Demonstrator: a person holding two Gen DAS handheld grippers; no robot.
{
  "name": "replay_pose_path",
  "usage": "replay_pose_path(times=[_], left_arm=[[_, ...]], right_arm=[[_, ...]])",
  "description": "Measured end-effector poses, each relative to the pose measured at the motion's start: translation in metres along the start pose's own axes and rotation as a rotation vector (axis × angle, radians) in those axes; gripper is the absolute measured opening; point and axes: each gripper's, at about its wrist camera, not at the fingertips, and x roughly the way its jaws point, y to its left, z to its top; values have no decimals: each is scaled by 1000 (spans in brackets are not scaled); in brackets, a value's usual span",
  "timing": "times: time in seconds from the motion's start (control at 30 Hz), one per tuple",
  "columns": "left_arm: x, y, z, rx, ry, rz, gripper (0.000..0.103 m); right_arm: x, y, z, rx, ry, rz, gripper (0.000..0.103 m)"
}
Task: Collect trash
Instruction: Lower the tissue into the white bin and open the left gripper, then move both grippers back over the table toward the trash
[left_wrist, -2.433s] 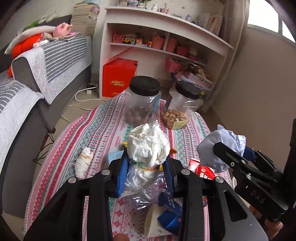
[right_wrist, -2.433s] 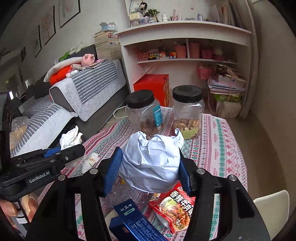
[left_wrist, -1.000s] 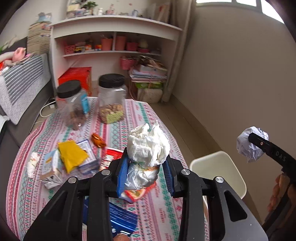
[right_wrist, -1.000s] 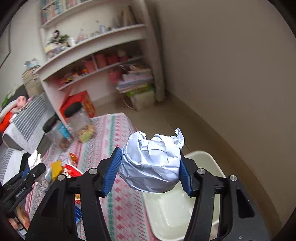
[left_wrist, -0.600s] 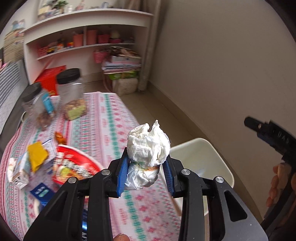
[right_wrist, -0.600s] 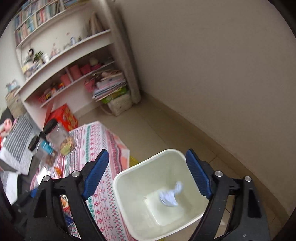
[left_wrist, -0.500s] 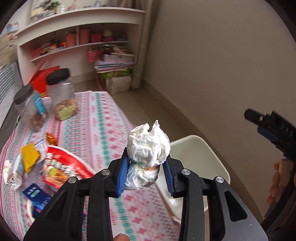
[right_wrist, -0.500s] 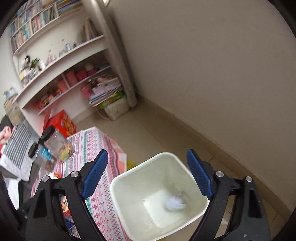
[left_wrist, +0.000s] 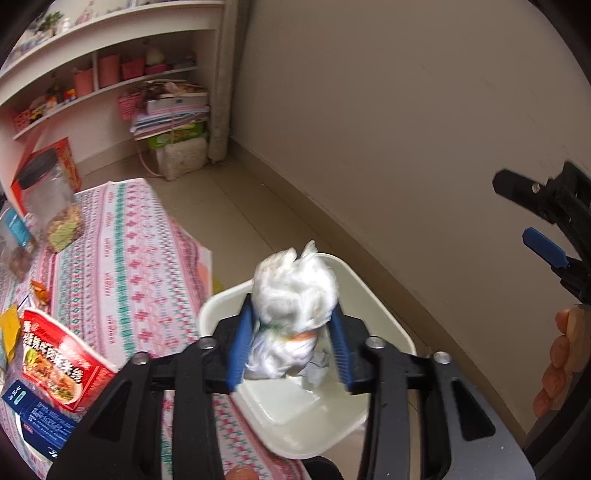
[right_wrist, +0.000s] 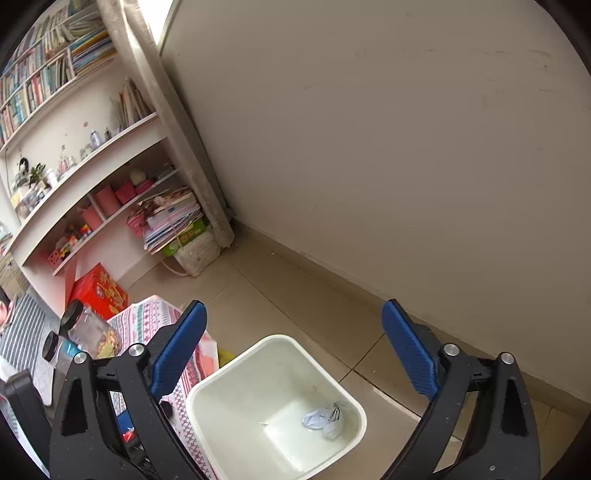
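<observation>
The left gripper (left_wrist: 293, 332) is poised right over the white bin (left_wrist: 384, 317), its blue pads (left_wrist: 238, 343) on either side of a white crumpled wad of plastic wrap (left_wrist: 295, 295), which is blurred in the left wrist view, so whether the pads are pinching it or have let it go I cannot tell. Down in the bin, a crumpled ball of paper (right_wrist: 325, 419) lies on the floor of it, toward the 4 o'clock corner in the right wrist view. The right gripper (right_wrist: 291, 354) hangs above the bin (right_wrist: 207, 387) with its jaws spread wide and nothing between them (the same tool pokes in at 3 o'clock in the left wrist view, blue pad showing). At 9 o'clock of the bin sits the table with the patterned cloth (left_wrist: 122, 266), its edge just beside the bin's rim. On it, a red snack packet (left_wrist: 55, 358) at 8 o'clock, a blue box (left_wrist: 33, 417) tucked just below that, and two black-lidded jars (left_wrist: 48, 199) farther back at 10 o'clock. Up at 11 o'clock, the white shelving (right_wrist: 92, 177) with pink pots, and a stack of books (right_wrist: 173, 218) on the floor at its foot.
</observation>
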Motion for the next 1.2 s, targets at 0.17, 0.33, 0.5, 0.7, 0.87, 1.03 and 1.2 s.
replay_pose_path(times=[0.17,0.33,0.5,0.7,0.87,1.03,1.2], left_arm=[[-5,-12,-1,21,-14,-9,67],[-16,-6,0,25,-46,27,70],[-36,12,4,16,-116,114,79],[-63,35,7,-9,-201,239,82],[-79,63,7,-65,-225,328,84],[-90,95,5,-112,-230,399,84],[-101,124,2,-134,-242,444,84]], right_arm=[[-1,-1,2,-4,-24,-30,96],[-4,6,0,-26,-45,-59,96],[-7,23,-6,-83,-70,-92,96],[-7,54,-13,-160,-92,-102,96],[-6,76,-20,-190,-87,-80,96],[-5,100,-29,-222,-78,-47,96],[-1,130,-41,-266,-58,-13,96]])
